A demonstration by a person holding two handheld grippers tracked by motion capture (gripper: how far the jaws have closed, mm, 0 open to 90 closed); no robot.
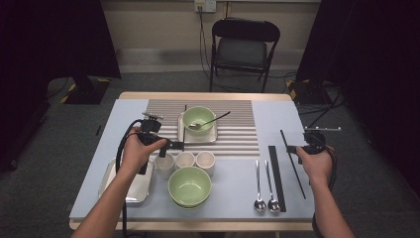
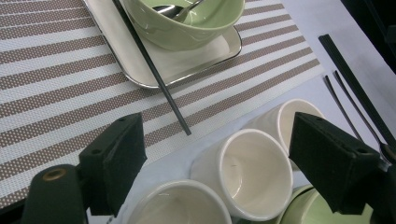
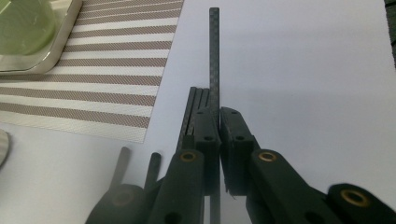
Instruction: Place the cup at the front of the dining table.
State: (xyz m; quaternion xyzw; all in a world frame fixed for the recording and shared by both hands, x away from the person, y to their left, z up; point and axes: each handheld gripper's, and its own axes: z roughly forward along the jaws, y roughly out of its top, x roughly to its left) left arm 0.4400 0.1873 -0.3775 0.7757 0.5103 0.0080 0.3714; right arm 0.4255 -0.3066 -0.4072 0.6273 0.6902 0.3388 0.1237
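Left gripper (image 2: 215, 163) had its jaws spread wide with nothing pinched, hanging right over three white cups (image 2: 254, 172) that sat between and below the pads. Just past its tips a black chopstick (image 2: 152, 70) lay across the tray (image 2: 135, 74) holding a green bowl (image 2: 187, 25). Right gripper (image 3: 219, 140) was clamped tight on a single black chopstick (image 3: 214, 56), sticking straight out beyond the jaws, with the remaining chopsticks (image 3: 194, 109) lying just left of its tips.

Two green bowls (image 1: 189, 186), three white cups (image 1: 184, 159), three spoons (image 1: 258, 184), two trays (image 1: 128, 191), several black chopsticks (image 1: 292, 163).
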